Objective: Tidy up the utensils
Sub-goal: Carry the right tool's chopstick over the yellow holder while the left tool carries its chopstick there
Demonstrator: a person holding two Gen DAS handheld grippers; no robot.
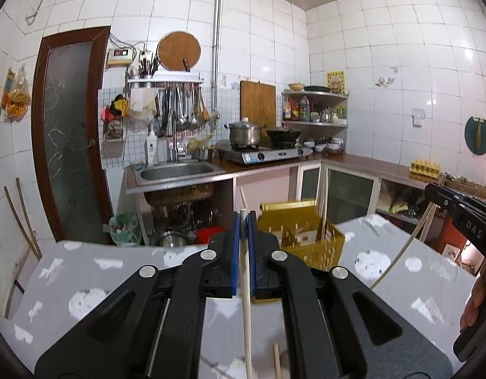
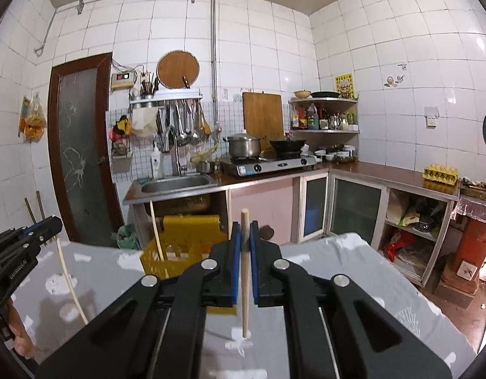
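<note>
In the left wrist view my left gripper (image 1: 244,221) is shut on a pale wooden chopstick (image 1: 246,300) that stands nearly upright between the blue pads. Just behind it, on the grey patterned table (image 1: 100,268), sits a yellow perforated basket (image 1: 306,237) with another chopstick (image 1: 323,211) standing in it. My right gripper (image 2: 245,230) is shut on its own chopstick (image 2: 244,300), held upright above the table (image 2: 337,268). The basket (image 2: 179,240) lies ahead and to the left of it. Each gripper also shows at the edge of the other's view, left gripper (image 2: 53,224) and right gripper (image 1: 432,189).
One more stick end (image 1: 276,360) lies on the cloth near the bottom edge. Beyond the table stand a sink (image 1: 176,170), a gas stove (image 1: 268,153) with pots, and a counter with cabinets (image 2: 356,208). A person's hand (image 1: 480,293) shows at the right.
</note>
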